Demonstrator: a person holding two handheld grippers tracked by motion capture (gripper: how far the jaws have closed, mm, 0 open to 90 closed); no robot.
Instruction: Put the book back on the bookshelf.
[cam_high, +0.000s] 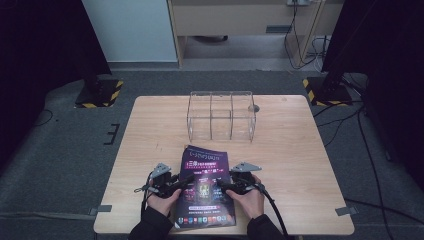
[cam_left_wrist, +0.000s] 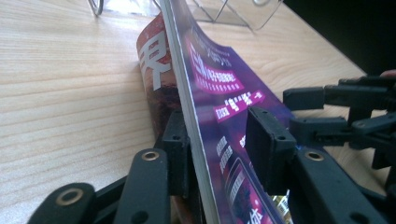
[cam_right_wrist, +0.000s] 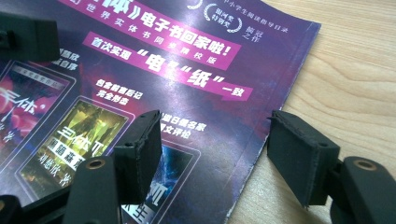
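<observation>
the left gripper (cam_left_wrist: 217, 140) straddles the lifted left edge of the purple magazine (cam_high: 205, 187), jaws not yet clamped; the right gripper (cam_right_wrist: 215, 154) hovers open over its right edge.

**Count of things on and around the table**

One table (cam_high: 300, 150), of pale wood. One magazine (cam_high: 207, 192) lies on it, with a purple cover. One clear rack (cam_high: 221, 116) stands behind the magazine; it has three compartments side by side. Two grippers are at the magazine: the left gripper (cam_high: 186, 181) and the right gripper (cam_high: 221, 186), each with two black jaws and each held in one hand, so two hands. Two grey plates, one on top of each gripper. On the floor beyond the table stand two bases with yellow and black stripes (cam_high: 99, 93), one at each far corner.
</observation>
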